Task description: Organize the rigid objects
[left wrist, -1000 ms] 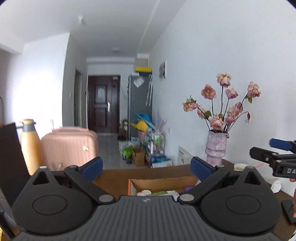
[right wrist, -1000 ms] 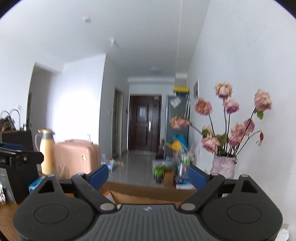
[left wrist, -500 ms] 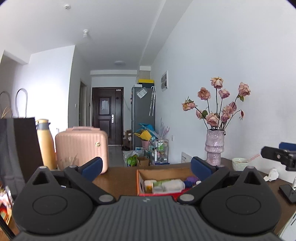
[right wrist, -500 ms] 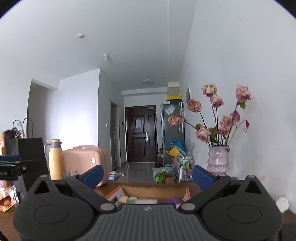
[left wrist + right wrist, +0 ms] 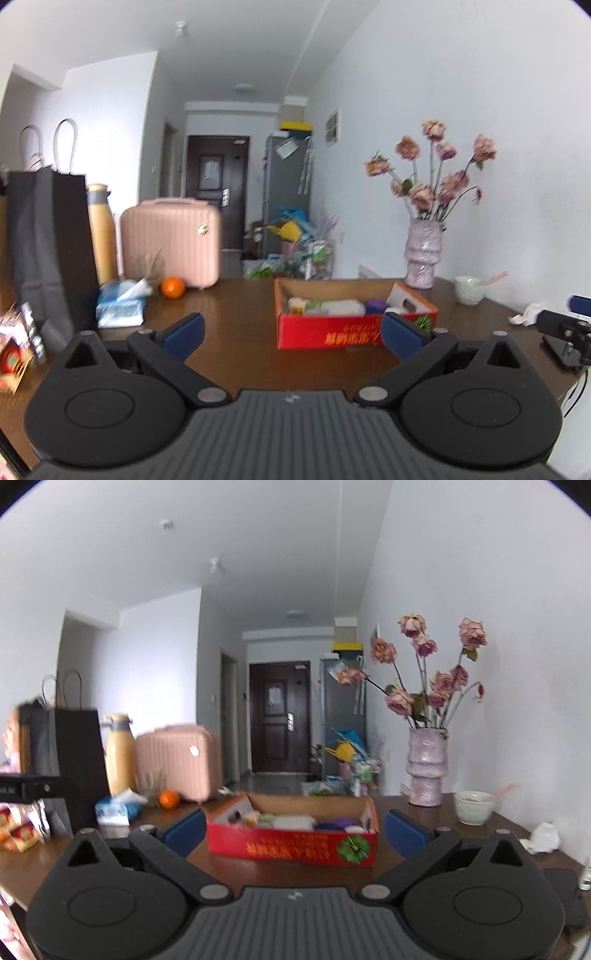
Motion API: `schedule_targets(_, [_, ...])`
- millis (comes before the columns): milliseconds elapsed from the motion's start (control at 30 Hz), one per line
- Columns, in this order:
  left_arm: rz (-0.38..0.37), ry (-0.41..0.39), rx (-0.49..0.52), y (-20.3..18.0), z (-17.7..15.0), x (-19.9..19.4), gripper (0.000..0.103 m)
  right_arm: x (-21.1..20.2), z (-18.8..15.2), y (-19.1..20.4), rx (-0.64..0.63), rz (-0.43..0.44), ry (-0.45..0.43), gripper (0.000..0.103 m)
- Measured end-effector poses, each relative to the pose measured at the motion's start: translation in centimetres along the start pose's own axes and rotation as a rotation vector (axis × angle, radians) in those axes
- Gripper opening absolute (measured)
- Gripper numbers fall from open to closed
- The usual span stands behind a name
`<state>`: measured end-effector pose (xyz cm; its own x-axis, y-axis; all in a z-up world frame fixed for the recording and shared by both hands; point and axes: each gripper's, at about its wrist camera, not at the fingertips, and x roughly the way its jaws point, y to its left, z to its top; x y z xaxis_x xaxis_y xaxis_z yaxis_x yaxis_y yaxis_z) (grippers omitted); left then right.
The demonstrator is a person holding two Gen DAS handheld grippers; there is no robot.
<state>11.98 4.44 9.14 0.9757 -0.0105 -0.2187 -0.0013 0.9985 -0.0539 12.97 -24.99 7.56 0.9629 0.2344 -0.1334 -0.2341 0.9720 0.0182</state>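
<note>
A red cardboard box (image 5: pixel 332 332) with several small packets and bottles in it sits on the brown table (image 5: pixel 236 321); it also shows in the right wrist view (image 5: pixel 295 845). My left gripper (image 5: pixel 291 332) is open and empty, held above the table, short of the box. My right gripper (image 5: pixel 295 829) is open and empty, also short of the box. The right gripper shows at the right edge of the left wrist view (image 5: pixel 565 325). An orange (image 5: pixel 172 287) lies at the back left.
A pink case (image 5: pixel 171 240), a yellow flask (image 5: pixel 101 236), a dark paper bag (image 5: pixel 51 236) and a blue tissue pack (image 5: pixel 120 304) stand at the left. A flower vase (image 5: pixel 424 771), a bowl (image 5: pixel 474 806) and crumpled tissue (image 5: pixel 543 836) are at the right.
Both grippers have pulled back from the box and tilted down, so more of the table and the whole red box now show. Both stayed open and empty.
</note>
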Motion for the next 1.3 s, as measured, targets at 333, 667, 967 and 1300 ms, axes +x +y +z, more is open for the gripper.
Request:
schedule_targets(333, [0.173, 0.018, 0.088, -1.5, -6.2, -6.8, 0.103, -6.9, -3.8, 2.0, 0.043, -0.034, 0.06, 0.103])
schedule_targets(667, [0.076, 0.049, 0.072, -3.5, -6.5, -7.4, 0.103, -8.4, -5.8, 2.7, 0.084, -0.058, 0.106, 0.103])
schedule_targets(967, [0.069, 0.041, 0.048, -3.1, -6.4, -7.5, 0.103, -8.4, -5.2, 2.7, 0.059, -0.044, 0.094, 0.103])
schedule_targets(1300, [0.075, 0.032, 0.039, -2.9, -6.3, -7.5, 0.103, -8.6, -4.8, 2.9, 0.044, -0.044, 0.079, 0.103])
